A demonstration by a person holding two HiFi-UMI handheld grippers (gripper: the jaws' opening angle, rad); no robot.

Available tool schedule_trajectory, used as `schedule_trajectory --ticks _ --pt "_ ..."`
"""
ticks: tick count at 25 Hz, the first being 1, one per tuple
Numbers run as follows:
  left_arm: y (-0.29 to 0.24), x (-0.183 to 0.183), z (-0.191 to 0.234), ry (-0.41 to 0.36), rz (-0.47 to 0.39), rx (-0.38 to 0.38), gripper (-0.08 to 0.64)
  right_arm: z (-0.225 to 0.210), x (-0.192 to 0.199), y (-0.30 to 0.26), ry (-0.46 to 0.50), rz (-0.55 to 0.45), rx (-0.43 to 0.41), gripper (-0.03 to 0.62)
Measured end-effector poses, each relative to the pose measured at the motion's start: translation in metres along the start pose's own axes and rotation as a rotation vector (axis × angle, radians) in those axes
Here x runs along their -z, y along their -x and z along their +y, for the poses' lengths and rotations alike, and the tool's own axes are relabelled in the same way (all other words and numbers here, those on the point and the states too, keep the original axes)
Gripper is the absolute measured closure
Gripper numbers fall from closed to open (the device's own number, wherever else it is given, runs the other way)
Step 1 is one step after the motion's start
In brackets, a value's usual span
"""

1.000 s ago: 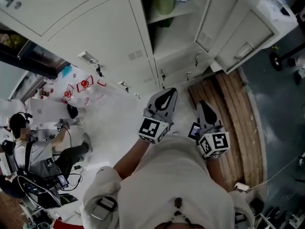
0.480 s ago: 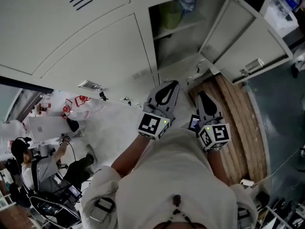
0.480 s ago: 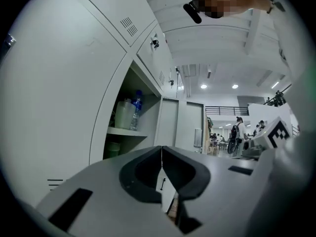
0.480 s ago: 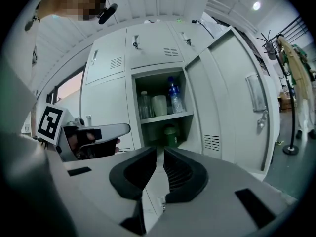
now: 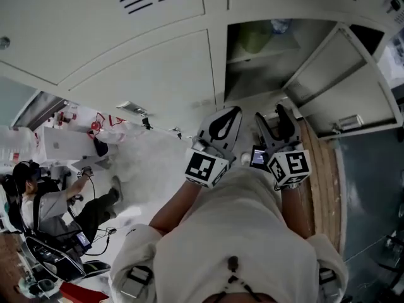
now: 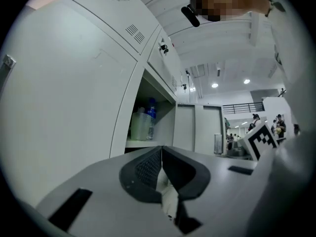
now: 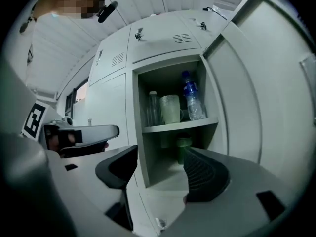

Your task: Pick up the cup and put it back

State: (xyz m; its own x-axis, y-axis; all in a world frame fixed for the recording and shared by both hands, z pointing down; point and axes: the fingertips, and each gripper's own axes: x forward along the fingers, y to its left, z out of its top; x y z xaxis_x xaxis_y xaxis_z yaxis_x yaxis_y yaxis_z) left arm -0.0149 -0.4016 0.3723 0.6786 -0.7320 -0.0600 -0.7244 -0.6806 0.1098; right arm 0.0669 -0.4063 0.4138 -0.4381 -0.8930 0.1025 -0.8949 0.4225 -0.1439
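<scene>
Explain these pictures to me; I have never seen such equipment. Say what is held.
A person stands at an open locker with a hand-held two-jaw gripper in each hand. One picture looks down from a camera on the head; the other two look along each gripper's jaws. The left gripper has its jaws together, empty. On the right gripper the jaws have just been opening, nothing between them. On the locker's upper shelf stand a clear glass, a pale green cup and a water bottle. Nothing is held.
</scene>
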Motion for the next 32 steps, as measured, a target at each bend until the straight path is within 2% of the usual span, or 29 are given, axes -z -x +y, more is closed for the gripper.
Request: schedule_trajectory --ticks 9,16,22,28,32 --pt "-0.014 -0.026 0.016 -0.009 -0.061 -0.234 0.551 -0.031 -0.073 -0.069 0.137 -0.055 -0.179 0.264" --pt "-0.018 -0.029 0.014 -0.021 -0.091 -0.381 0.551 -0.042 -0.109 -0.123 0.169 -0.065 -0.274 0.250" --pt "-0.014 -0.024 0.014 -0.021 -0.086 -0.477 0.551 -0.037 -0.122 -0.152 0.118 -0.040 -0.365 0.252" --pt "-0.009 -0.017 0.007 -0.025 -0.077 -0.532 0.551 -0.033 -0.120 -0.161 0.212 -0.017 -0.379 0.253" --pt "-0.001 -0.014 0.004 -0.024 -0.066 -0.576 0.551 -0.033 -0.119 -0.158 0.210 -0.017 -0.389 0.255"
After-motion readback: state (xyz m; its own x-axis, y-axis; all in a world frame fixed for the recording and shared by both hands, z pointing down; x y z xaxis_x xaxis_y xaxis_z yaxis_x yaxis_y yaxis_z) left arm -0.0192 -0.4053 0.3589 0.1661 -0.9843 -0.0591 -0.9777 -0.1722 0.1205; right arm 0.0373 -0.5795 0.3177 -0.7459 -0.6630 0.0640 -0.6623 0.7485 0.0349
